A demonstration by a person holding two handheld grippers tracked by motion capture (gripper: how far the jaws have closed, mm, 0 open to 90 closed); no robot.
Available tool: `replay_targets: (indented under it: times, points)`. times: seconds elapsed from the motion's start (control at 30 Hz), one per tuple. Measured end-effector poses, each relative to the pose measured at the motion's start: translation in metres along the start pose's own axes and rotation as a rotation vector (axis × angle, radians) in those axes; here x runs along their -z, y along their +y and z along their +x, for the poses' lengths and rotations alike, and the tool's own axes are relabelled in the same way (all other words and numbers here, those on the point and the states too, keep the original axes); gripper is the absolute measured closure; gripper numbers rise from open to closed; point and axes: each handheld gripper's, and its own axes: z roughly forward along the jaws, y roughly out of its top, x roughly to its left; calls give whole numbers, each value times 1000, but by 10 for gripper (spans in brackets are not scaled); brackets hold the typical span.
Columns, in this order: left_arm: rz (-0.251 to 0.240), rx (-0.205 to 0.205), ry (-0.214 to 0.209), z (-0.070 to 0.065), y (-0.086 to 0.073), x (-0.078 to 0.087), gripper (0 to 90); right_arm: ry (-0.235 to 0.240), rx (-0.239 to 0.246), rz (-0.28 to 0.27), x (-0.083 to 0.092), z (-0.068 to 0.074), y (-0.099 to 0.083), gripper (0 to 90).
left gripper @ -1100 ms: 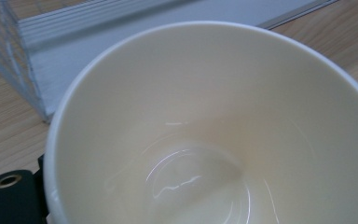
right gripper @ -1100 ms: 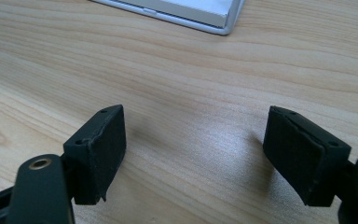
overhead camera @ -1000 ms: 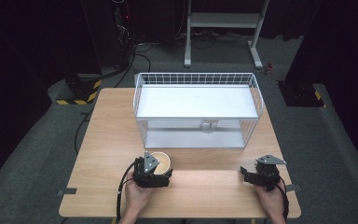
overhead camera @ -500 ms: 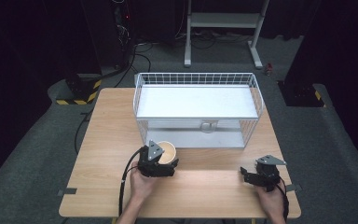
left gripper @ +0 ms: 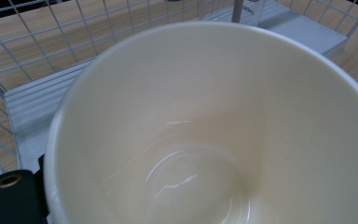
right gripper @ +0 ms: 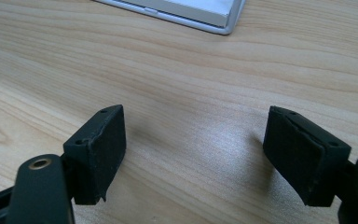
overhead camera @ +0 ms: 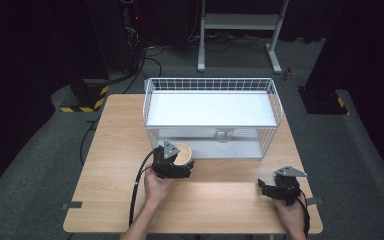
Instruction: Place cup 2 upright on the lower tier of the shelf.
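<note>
Cream paper cup (overhead camera: 184,152) pinched at its rim by the left hand-held gripper (overhead camera: 172,167), held just in front of the white wire basket (overhead camera: 275,97), near its left front corner. Seen from the left gripper view: cup mouth (left gripper: 205,126) open toward the camera, pale inside, faint glossy ring at the bottom, empty. One black jaw at the lower left edge against the outer wall of the cup, the other hidden by the cup. Behind the cup, white wire mesh (left gripper: 37,46) and the pale floor panel of the basket. Whether the cup rests on the desk (overhead camera: 110,150) or hangs above it: cannot tell.

Right hand-held gripper (overhead camera: 280,189) low at the right front part of the desk, well apart from the cup and the basket, grey three-cornered plate on top, cable trailing toward the desk edge. In the right gripper view: two black pads (right gripper: 102,149) spread wide, bare wood grain between them, nothing held. At the top of that view, a white corner of the basket's base (right gripper: 214,16) on the wood.

Basket upright at the middle back of the desk, open at the top. Dark floor all round, yellow-black striped mat (overhead camera: 82,102) beyond the left rear corner.
</note>
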Motion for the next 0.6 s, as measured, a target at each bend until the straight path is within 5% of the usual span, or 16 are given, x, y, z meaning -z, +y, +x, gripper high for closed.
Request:
replay_targets:
  times: [0.6]
  points:
    - [4,16,64,7,10,-35,94,0,-3,2,0,0,0,213]
